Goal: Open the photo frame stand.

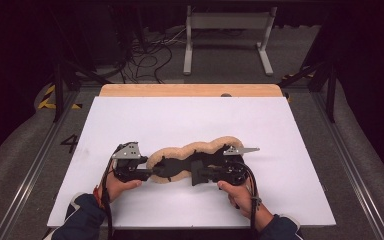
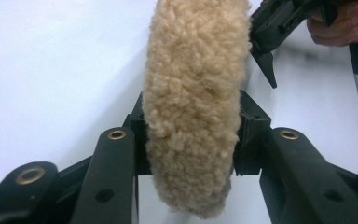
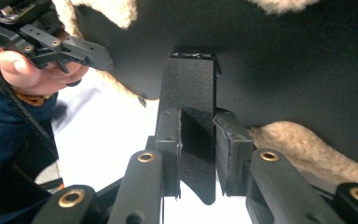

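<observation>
A tan fleece pad [image 1: 205, 147] with a wavy outline and a black backing [image 3: 284, 60] lies across the middle of the white board. My left gripper [image 1: 155, 172] comes in at its left end. In the left gripper view the left gripper [image 2: 193, 135] has both pads pressed into the fleece pad [image 2: 196, 93], which stands on edge between them. My right gripper [image 1: 196, 176] works at the pad's near side. There the right gripper [image 3: 198, 140] is shut on a stiff black strap [image 3: 191, 84] that comes off the backing. Each hand appears in the other gripper's view.
The white board [image 1: 180, 115] covers a wooden table [image 1: 190, 90], with bare room on every side of the pad. Beyond the far edge, a grey metal stand [image 1: 227, 30] and loose cables [image 1: 150, 55] lie on the floor. Metal rails run along both sides.
</observation>
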Demonstrator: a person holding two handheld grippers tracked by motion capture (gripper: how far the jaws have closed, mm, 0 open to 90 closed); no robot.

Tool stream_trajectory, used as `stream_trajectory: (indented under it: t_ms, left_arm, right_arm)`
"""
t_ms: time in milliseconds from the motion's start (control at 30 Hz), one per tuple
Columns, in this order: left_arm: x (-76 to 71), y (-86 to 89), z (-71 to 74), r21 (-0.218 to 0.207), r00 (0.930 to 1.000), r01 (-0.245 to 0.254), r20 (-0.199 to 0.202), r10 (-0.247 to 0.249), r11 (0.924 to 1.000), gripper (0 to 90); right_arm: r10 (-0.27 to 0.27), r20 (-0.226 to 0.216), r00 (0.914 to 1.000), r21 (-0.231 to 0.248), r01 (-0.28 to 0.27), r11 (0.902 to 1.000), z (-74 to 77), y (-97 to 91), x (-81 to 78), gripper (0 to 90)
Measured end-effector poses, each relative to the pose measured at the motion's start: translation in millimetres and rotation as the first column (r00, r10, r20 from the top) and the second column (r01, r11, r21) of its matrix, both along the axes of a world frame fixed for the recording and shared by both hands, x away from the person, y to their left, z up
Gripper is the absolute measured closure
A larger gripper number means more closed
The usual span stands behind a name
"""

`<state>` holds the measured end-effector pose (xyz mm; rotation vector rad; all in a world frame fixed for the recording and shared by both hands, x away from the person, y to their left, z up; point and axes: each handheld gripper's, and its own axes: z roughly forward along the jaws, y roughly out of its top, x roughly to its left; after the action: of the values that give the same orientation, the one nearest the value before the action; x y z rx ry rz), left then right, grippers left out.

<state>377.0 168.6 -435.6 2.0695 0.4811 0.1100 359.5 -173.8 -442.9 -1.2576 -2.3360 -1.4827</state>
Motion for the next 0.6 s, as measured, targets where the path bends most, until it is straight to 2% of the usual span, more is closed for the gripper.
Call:
stream_trajectory:
  t_ms: [100, 167, 300, 433, 533, 567, 600]
  left_arm:
    - [-2.4, -1.4, 0.7, 0.005, 0.9999, 0.001, 0.016, -0.001, 1.0, 61.2]
    - [-3.1, -1.6, 0.2, 0.0, 0.9999, -0.004, 0.012, 0.004, 1.0, 61.2]
    - [-3.5, -1.5, -0.2, 0.002, 0.9998, -0.003, 0.021, 0.003, 1.0, 61.2]
    - [-5.8, -2.0, 0.0, 0.009, 0.9995, -0.003, 0.032, 0.003, 1.0, 61.3]
    - [-8.3, -3.2, 0.7, 0.022, 0.9988, -0.002, 0.048, 0.001, 0.9997, 61.3]
    - [-9.2, -3.5, 1.0, 0.029, 0.9985, -0.002, 0.054, 0.001, 0.9996, 61.3]
    - [-10.1, -3.8, 0.9, 0.029, 0.9985, -0.003, 0.055, 0.002, 0.9996, 61.4]
  right_arm:
    - [-0.011, 0.032, 0.9994, -0.022, 0.012, 0.9997, 1.4, -1.6, -4.3, 76.2]
    - [-0.016, 0.056, 0.9983, -0.032, 0.018, 0.9993, 3.1, -4.2, -6.3, 79.1]
    - [-0.008, 0.117, 0.9931, -0.056, 0.015, 0.9983, 8.9, -9.4, -10.4, 80.2]
    - [-0.009, 0.183, 0.983, -0.103, 0.028, 0.9943, 17.0, -14.2, -16.4, 81.6]
    - [-0.023, 0.256, 0.9664, -0.138, 0.06, 0.9885, 26.5, -21.3, -22.8, 83.8]
    - [-0.023, 0.256, 0.9664, -0.138, 0.06, 0.9885, 26.5, -21.3, -22.8, 83.8]
    - [-0.028, 0.274, 0.9615, -0.151, 0.072, 0.986, 28.1, -23.2, -24.3, 84.2]
